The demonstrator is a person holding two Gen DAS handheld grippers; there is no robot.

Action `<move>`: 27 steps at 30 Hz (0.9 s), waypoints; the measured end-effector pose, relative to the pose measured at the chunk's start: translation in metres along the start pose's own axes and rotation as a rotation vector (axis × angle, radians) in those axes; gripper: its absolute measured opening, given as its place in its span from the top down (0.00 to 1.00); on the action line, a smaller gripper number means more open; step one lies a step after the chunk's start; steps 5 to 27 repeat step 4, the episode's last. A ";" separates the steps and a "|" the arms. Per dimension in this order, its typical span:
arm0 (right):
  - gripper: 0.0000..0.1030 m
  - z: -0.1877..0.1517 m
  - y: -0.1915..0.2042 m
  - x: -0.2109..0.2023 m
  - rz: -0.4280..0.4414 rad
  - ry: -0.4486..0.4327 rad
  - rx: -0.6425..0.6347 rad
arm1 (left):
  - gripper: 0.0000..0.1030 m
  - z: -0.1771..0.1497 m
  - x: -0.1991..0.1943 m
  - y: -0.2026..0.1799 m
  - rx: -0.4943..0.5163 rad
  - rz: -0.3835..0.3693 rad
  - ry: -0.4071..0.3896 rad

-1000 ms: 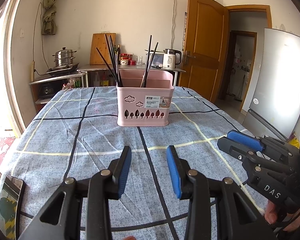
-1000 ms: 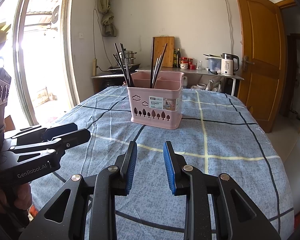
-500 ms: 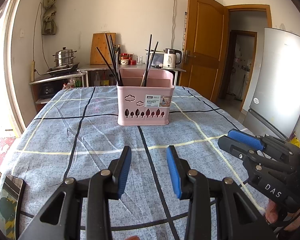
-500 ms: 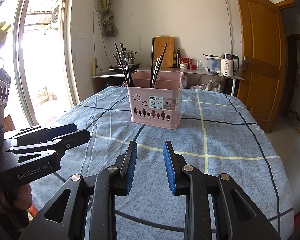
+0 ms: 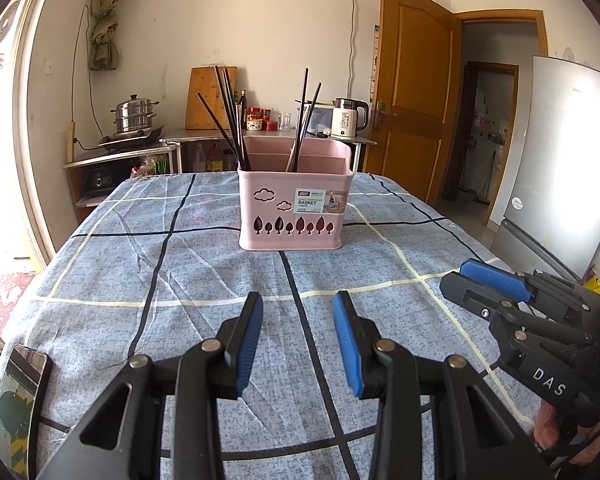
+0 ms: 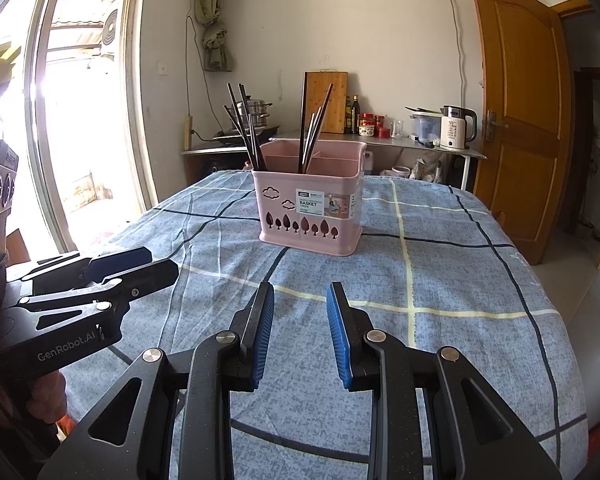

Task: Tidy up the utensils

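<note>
Both the left gripper and the right gripper are held open and empty above the tablecloth, well apart from the pink basket where the chopsticks are already stood, so probably only regrouping between compartments is needed next.

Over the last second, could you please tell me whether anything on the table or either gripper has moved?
Nothing has visibly changed. The left gripper and the right gripper both hover open and empty over the checked tablecloth, short of the pink basket. The black chopsticks stand in its compartments as before, and the phone lies at the table's near left edge.
</note>
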State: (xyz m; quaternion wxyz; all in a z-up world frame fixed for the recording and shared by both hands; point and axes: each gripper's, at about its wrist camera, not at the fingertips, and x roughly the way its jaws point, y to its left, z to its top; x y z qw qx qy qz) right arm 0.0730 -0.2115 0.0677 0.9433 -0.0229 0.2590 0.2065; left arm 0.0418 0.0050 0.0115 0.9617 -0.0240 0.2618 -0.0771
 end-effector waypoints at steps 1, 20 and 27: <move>0.73 0.000 0.000 0.000 0.001 0.000 0.000 | 0.63 0.000 0.000 0.000 -0.001 0.004 -0.001; 0.73 0.000 -0.001 0.000 0.001 0.000 0.000 | 0.63 0.000 0.001 0.002 -0.005 0.010 0.002; 0.73 0.000 -0.001 0.000 0.001 0.000 0.000 | 0.63 0.000 0.001 0.002 -0.005 0.010 0.002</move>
